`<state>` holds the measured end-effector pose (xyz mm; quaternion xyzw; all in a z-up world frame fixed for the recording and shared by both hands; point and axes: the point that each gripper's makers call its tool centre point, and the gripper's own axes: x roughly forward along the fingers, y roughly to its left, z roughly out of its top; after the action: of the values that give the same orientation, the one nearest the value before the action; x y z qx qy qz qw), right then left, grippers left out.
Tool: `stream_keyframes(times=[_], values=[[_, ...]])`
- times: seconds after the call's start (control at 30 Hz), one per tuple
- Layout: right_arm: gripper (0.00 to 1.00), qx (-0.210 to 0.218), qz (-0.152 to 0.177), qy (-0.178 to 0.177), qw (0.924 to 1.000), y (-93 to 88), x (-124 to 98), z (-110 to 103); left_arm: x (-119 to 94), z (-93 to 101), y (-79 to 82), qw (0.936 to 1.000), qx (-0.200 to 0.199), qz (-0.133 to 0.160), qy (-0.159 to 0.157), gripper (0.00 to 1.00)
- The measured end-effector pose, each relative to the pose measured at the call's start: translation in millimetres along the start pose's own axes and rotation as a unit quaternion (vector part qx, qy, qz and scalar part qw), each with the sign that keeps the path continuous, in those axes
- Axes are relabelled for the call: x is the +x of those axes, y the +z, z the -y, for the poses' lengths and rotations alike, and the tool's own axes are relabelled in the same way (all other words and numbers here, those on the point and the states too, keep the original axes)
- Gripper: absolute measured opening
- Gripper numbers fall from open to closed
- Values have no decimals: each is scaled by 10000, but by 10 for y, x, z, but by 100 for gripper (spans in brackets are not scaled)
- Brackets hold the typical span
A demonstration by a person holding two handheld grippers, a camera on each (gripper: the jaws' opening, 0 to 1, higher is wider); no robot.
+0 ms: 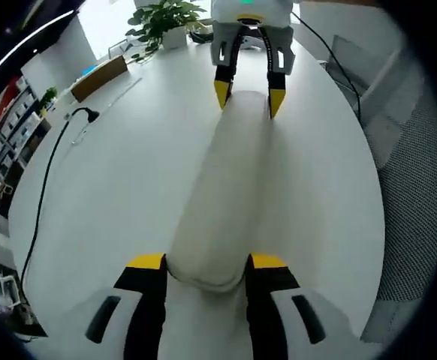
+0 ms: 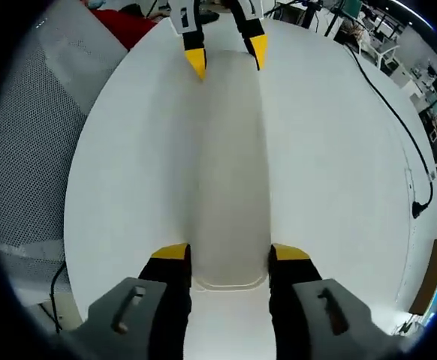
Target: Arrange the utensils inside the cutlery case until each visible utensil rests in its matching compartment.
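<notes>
A long white cutlery case (image 1: 226, 195) lies closed on the white table (image 1: 128, 172), and its contents are hidden. My left gripper (image 1: 207, 262) has its yellow-tipped jaws pressed on both sides of the case's near end. At the far end, my right gripper (image 1: 250, 97) clamps the case the same way. In the right gripper view the case (image 2: 230, 172) runs straight away from my right gripper (image 2: 230, 253), which is shut on this end. My left gripper (image 2: 226, 52) grips the opposite end.
A black cable (image 1: 46, 187) trails across the left of the table, also seen as cable (image 2: 406, 142). A potted plant (image 1: 166, 22) and a brown box (image 1: 98, 75) stand at the far edge. A grey mesh chair (image 2: 31, 135) is beside the table.
</notes>
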<state>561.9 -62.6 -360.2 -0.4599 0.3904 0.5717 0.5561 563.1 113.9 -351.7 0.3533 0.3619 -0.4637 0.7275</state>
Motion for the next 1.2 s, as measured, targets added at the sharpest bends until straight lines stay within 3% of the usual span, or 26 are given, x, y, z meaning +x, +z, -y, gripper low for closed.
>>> stream_keyframes(times=[0.3,0.57,0.77,0.93,1.0,1.03,1.13,1.2], values=[[39,60,25,-32,10000,54,-14,-526,-147,457,-96,9998,67,-108,-159,42],[39,-36,-102,36,9999,59,-28,-904,-232,905,-169,9974,190,-525,-446,43],[39,20,-93,11,10000,68,-43,-1098,-280,1076,-215,9964,249,-638,-504,43],[40,86,-114,37,9999,82,-44,-1166,-299,1098,-224,9963,211,-643,-536,43],[40,111,-120,59,9998,82,-42,-1159,-299,1099,-232,9968,-125,-595,-517,44],[40,190,-101,78,9997,80,-40,-1151,-298,1112,-245,9959,-480,-563,-511,44],[41,703,-71,156,9974,98,-16,-1191,-282,1138,-237,9936,-953,-253,-551,46],[42,666,-55,135,9977,112,-17,-1183,-294,1115,-242,9957,-765,-131,-509,46]])
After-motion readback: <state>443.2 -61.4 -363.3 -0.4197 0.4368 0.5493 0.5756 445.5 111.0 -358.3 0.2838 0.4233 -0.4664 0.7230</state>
